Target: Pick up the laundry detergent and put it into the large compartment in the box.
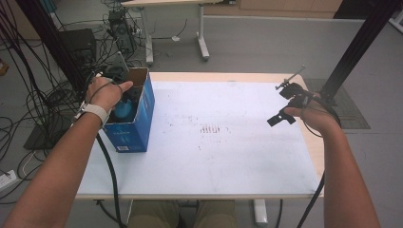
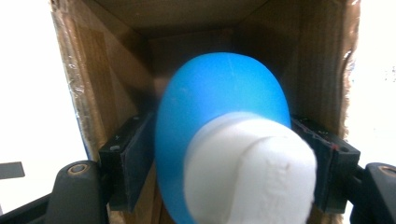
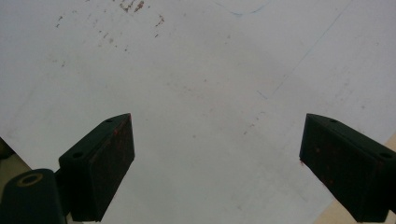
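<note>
A blue rounded object with a white end [image 2: 219, 107] sits inside an open blue cardboard box [image 1: 138, 126] at the table's left. My left gripper [image 2: 222, 135] reaches down into the box, and both pads touch the blue object's sides. From above, the blue object [image 1: 124, 110] shows under the person's left hand, where the left gripper [image 1: 126, 100] enters the box. My right gripper [image 1: 277, 104] hovers over the table's right side, open and holding nothing. In the right gripper view, the right gripper [image 3: 217, 126] points at bare white sheet.
A white sheet [image 1: 228, 142] with faint reddish marks in the middle covers the wooden table [image 1: 313, 152]. Cables and equipment lie on the floor at the left. A black post [image 1: 356, 47] rises at the far right.
</note>
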A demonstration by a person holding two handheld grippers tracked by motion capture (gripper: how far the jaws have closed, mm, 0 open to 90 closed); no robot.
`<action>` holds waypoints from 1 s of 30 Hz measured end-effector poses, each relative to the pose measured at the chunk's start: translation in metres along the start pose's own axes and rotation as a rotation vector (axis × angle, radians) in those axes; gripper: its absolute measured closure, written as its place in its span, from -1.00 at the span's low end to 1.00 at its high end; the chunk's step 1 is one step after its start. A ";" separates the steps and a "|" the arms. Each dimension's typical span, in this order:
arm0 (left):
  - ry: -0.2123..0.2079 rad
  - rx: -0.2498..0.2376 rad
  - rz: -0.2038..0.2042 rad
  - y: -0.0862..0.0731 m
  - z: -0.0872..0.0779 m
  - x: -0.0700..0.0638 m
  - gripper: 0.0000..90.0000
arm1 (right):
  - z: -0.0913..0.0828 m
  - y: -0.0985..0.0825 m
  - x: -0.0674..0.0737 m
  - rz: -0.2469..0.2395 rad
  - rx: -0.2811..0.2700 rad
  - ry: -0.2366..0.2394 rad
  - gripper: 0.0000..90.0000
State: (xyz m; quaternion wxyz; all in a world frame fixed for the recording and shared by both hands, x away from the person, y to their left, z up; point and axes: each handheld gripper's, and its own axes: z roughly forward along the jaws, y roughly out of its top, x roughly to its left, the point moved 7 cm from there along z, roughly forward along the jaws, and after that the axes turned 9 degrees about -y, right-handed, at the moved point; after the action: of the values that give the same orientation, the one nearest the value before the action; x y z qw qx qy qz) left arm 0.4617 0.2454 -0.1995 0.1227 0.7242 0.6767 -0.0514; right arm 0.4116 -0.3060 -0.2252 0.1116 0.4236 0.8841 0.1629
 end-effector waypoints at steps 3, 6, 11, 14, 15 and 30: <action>0.003 0.001 0.002 0.000 0.000 -0.001 -0.42 | 0.000 0.000 0.000 0.000 -0.001 0.001 -0.78; 0.002 0.004 0.003 0.000 -0.001 -0.001 -0.42 | 0.000 0.000 0.000 0.000 -0.001 0.001 -0.78; 0.002 0.003 0.006 0.000 -0.005 -0.003 -0.54 | 0.000 -0.001 0.000 0.001 0.000 0.002 -0.78; 0.003 0.001 0.002 0.000 -0.006 -0.003 -0.55 | 0.000 -0.001 0.000 -0.001 -0.001 0.002 -0.78; 0.002 0.002 0.001 -0.001 -0.006 -0.003 -0.56 | 0.000 -0.001 0.000 -0.001 -0.003 0.003 -0.78; -0.009 -0.009 0.009 -0.002 -0.018 -0.005 -0.78 | -0.003 -0.001 0.001 -0.002 -0.010 0.001 -0.78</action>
State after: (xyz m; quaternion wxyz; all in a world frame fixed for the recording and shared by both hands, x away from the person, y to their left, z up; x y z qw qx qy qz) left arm 0.4571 0.2452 -0.1808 0.1293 0.7265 0.6730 -0.0512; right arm 0.4094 -0.3069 -0.2233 0.1134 0.4221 0.8838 0.1673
